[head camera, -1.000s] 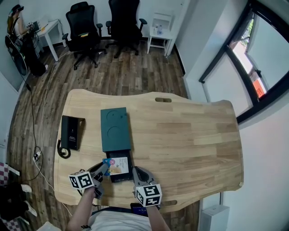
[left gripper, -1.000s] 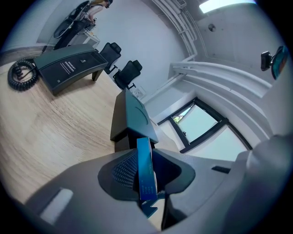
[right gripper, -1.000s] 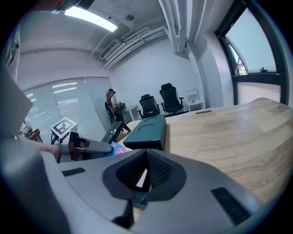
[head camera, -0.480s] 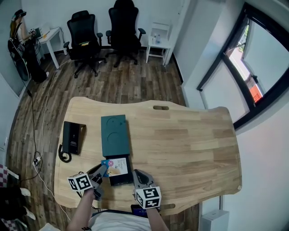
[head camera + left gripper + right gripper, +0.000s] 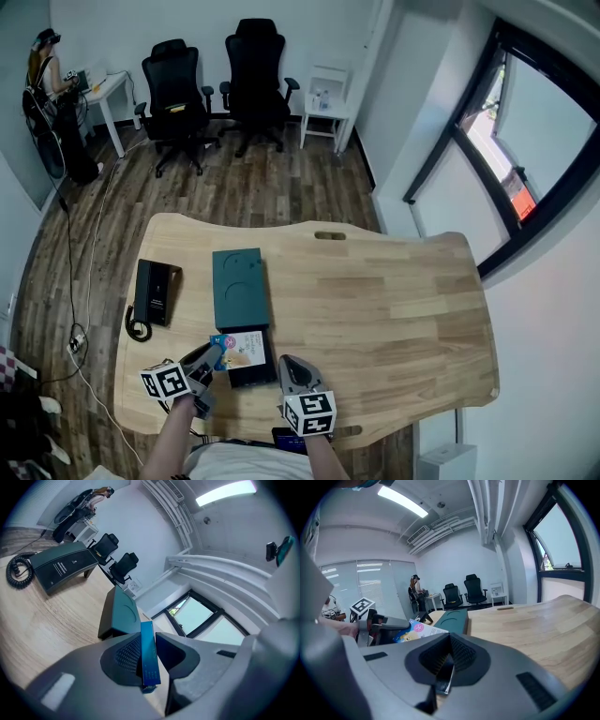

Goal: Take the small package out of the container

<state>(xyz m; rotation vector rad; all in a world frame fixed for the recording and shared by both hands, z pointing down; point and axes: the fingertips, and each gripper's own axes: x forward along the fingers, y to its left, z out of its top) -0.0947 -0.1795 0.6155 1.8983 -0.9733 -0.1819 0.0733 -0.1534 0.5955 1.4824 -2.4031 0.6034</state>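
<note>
**Blue package pinched edge-on in the left tool**

The left tool [image 5: 149,640] fills the lower part of the view. Its two grey jaws press against the flat sides of the small package [image 5: 150,660], a thin blue carton seen edge-on (fine print runs along its narrow side, too small to read). Just beyond the jaws, the dark teal container [image 5: 123,613] rests on the pale wooden table [image 5: 42,625]. Left of the container lies a dark telephone [image 5: 61,566], with its coiled cord [image 5: 18,571] further left. Behind the container stand two black office chairs [image 5: 125,564], and to its right is a dark-framed window [image 5: 199,616].
</note>
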